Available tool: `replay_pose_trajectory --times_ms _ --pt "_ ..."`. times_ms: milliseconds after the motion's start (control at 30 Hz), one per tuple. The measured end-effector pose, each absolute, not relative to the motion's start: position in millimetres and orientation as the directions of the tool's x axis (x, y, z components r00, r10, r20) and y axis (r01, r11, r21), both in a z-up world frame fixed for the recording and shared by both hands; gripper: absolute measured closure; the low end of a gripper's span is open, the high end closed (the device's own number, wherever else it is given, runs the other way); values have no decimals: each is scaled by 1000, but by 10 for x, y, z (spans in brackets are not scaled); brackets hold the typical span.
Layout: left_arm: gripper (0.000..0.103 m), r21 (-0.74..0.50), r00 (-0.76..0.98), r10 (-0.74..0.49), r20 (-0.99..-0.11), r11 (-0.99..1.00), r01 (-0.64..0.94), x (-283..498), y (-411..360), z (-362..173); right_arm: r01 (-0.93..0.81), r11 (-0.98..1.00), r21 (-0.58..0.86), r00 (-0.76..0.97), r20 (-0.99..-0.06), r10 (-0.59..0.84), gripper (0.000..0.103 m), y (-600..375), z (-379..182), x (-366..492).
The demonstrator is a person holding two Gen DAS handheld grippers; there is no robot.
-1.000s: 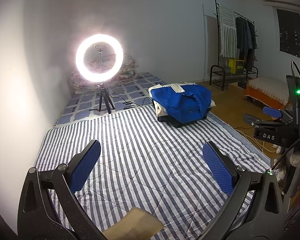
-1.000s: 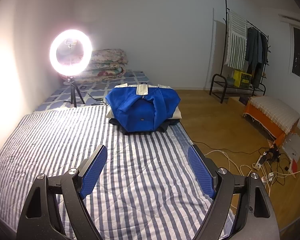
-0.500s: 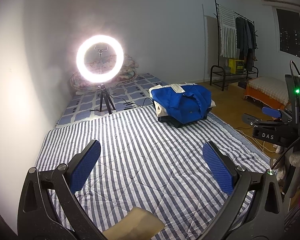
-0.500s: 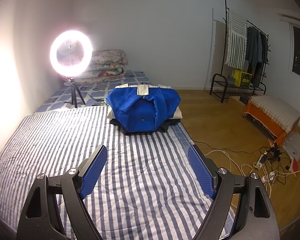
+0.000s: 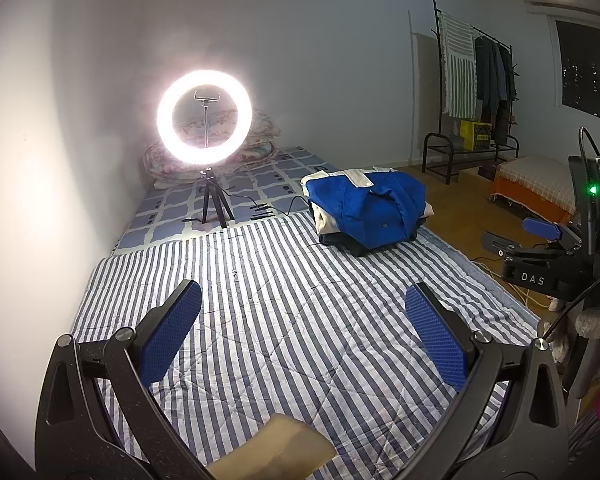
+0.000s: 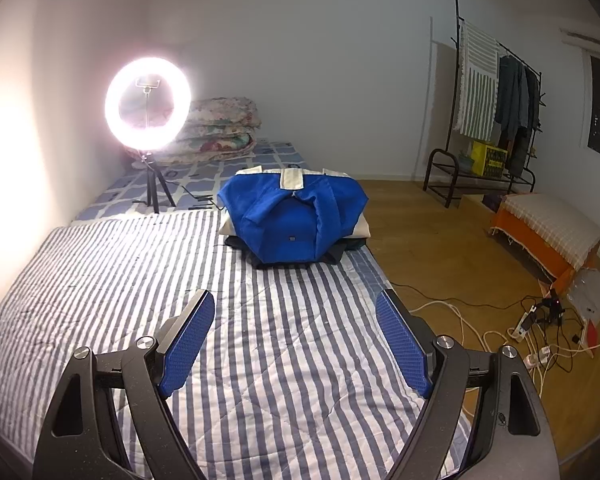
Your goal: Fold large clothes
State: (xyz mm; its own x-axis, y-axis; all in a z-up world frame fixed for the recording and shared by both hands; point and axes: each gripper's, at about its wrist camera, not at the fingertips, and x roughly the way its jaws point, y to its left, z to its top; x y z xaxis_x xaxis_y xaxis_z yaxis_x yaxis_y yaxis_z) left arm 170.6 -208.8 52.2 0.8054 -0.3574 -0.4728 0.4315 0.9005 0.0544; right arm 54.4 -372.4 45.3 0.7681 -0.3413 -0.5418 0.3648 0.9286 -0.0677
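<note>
The blue jacket (image 6: 296, 220) lies folded on top of a small pile of clothes (image 6: 332, 254) at the far right edge of the striped quilt (image 6: 148, 280), just in front of the ring light (image 6: 148, 110). It looks soft and padded, light for its bulk, and likely to sag and slide once lifted, so it should be taken by two points at once: the cream collar band or the shoulder seams, not the loose middle. A dark garment sits under it and may drag along.

The left gripper (image 5: 300, 340) and right gripper (image 6: 296, 344) both hang over bare quilt, well short of the jacket, jaws spread wide with nothing between them.

Beyond the quilt, on the clothes rack (image 6: 480, 176), a yellow crate (image 6: 488, 158) stands; its contents cannot be made out.
</note>
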Motion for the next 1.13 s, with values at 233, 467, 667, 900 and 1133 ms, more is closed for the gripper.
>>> replay_pose_trajectory --times_ms 233,467,667,900,1133 --pt "0 54 807 -356 -471 901 430 1711 -2081 519 365 929 -61 768 -544 -338 20 -3722 442 545" --pt "0 55 808 -347 -476 905 422 1685 -2092 520 366 929 -63 767 -544 -339 20 -3725 433 541" --pt "0 54 807 -348 -477 905 422 1684 -2090 516 367 928 -64 766 -545 -340 20 -3722 431 536" --pt "0 53 808 -347 -476 906 421 1662 -2108 507 370 927 -65 765 -546 -343 20 -3713 422 525" --pt "0 56 814 -341 -470 909 413 1608 -2146 492 362 930 -69 763 -550 -338 20 -3744 376 520"
